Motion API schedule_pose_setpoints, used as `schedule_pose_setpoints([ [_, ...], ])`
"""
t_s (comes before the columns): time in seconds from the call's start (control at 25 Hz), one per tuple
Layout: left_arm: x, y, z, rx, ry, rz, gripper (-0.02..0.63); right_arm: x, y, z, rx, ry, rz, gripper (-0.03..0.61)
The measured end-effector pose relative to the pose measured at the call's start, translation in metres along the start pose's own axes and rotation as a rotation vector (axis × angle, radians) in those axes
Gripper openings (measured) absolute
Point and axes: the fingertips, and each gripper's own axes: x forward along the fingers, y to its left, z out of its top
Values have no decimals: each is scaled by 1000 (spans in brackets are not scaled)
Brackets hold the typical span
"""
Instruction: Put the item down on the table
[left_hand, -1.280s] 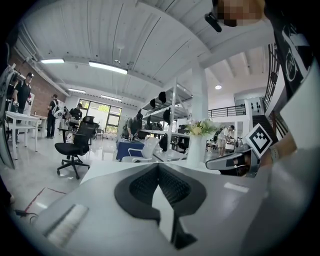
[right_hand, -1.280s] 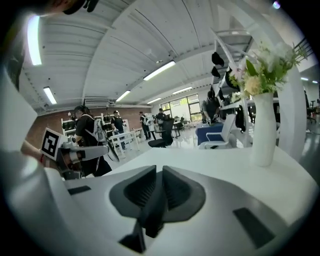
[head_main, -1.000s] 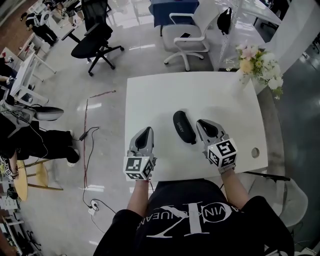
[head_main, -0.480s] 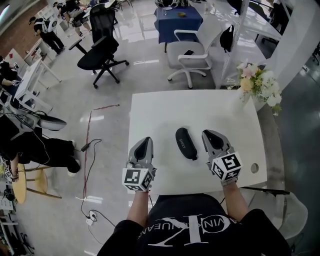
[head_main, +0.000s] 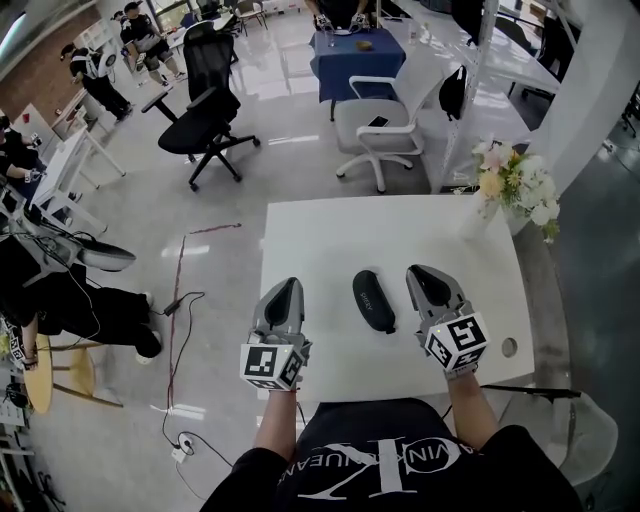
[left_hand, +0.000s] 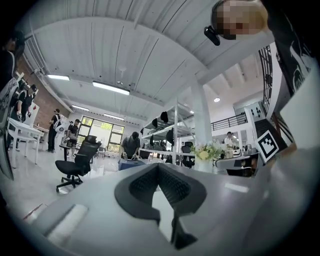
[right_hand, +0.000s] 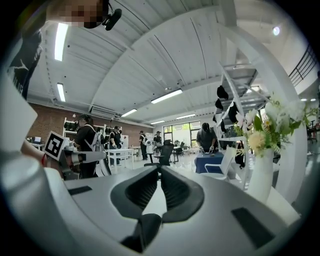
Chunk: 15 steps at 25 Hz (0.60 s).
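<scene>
A black oblong case (head_main: 373, 300) lies flat on the white table (head_main: 340, 230), between my two grippers and touching neither. My left gripper (head_main: 285, 291) rests to its left near the table's front edge, jaws shut and empty. My right gripper (head_main: 424, 276) sits just right of the case, also shut with nothing in it. In the left gripper view the ribbed pads of the left gripper (left_hand: 159, 169) meet in a closed point. The right gripper view shows the right gripper (right_hand: 160, 173) closed the same way.
A white vase of flowers (head_main: 510, 180) stands at the table's far right corner and shows as the vase (right_hand: 262, 180) in the right gripper view. A round cable hole (head_main: 509, 347) is near the right edge. Office chairs (head_main: 380, 120) and people stand beyond the table.
The head view has tilted up, so the table sits lower in the picture. The case and both shut grippers keep nearly the same places relative to each other.
</scene>
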Motion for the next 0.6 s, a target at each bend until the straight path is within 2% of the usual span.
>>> schedule_pose_setpoints([
  [0.6, 5, 5, 23, 37, -45, -1, 11, 2, 0, 25, -17, -53, -3, 29],
])
